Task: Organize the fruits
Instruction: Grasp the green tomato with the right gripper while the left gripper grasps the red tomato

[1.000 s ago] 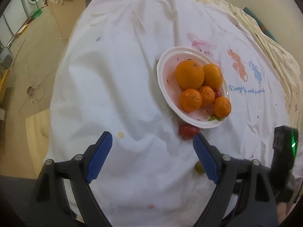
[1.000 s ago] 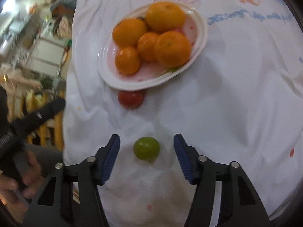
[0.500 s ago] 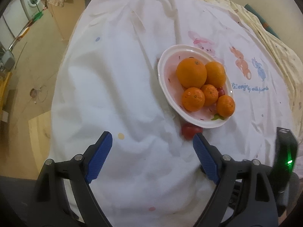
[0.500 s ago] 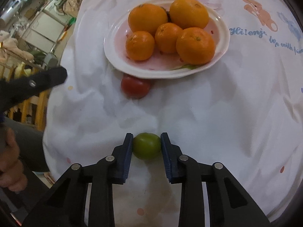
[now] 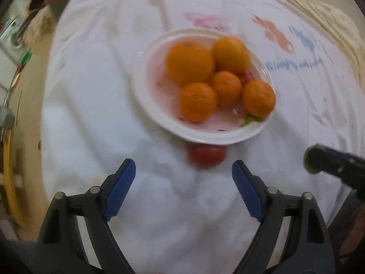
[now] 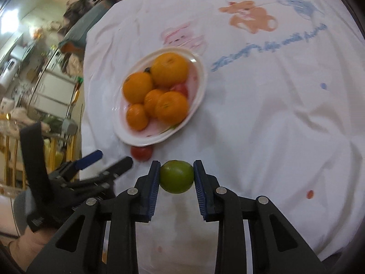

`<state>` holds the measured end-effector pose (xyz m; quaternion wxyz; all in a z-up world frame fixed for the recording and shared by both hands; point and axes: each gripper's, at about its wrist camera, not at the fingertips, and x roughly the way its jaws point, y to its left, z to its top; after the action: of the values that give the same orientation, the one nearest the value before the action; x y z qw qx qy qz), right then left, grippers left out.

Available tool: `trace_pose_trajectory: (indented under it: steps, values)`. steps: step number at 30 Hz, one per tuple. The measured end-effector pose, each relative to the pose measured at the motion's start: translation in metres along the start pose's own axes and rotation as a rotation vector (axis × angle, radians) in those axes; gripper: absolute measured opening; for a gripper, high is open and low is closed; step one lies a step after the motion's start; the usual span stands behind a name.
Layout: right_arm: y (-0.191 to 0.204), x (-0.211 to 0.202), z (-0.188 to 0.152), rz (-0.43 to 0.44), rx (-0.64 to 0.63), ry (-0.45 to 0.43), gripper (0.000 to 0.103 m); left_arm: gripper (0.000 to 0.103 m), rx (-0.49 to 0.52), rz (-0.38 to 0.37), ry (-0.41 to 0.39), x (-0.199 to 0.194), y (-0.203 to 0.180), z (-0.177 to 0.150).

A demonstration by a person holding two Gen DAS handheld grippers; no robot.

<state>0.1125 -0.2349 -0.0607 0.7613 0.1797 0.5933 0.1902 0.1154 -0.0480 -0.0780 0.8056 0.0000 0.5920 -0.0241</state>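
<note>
In the right wrist view, the right gripper [image 6: 176, 178] fills the lower centre of the frame, its jaws clamped on a green lime [image 6: 176, 176], one blue pad on each side of the fruit. The lime sits lifted clear of the cloth, in front of a wrinkled white tablecloth [image 6: 262, 137] covering the bench. Just above and left of the lime, a red tomato [image 6: 141, 153] lies on the cloth, touching the near rim of a white plate [image 6: 200, 77]. The plate holds five oranges [image 6: 170, 69] heaped together, with a small red fruit [image 6: 180, 88] wedged among them. Cartoon animals and blue lettering are printed on the cloth in the upper right of the frame. At lower left, the left gripper [image 6: 107, 159] reaches in toward the tomato; a cluttered room lies beyond it.

In the left wrist view, blurred, the left gripper [image 5: 183, 178] has its jaws wide apart and holding nothing. The tomato [image 5: 206, 156] lies between and just beyond the blue fingertips [image 5: 121, 187], against the plate [image 5: 141, 91]. The oranges [image 5: 190, 62] fill the plate in the centre. A dark part of the right gripper [image 5: 335, 163] enters at the right edge.
</note>
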Motion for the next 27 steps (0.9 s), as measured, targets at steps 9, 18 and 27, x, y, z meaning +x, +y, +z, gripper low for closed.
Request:
trace_pose_trajectory:
  steps: [9,18,27]
  values:
    - [-0.012,-0.011,0.008,0.016,0.050,-0.032,0.031,0.063,0.032,0.025,0.029,0.027,-0.014,0.015]
    - [-0.006,-0.008,0.007,-0.012,0.012,-0.033,0.031,0.035,0.061,-0.001,0.014,0.025,-0.020,0.016]
    - [-0.008,-0.004,0.010,-0.021,0.026,-0.033,0.031,0.035,0.055,-0.019,0.004,0.017,-0.011,0.005]
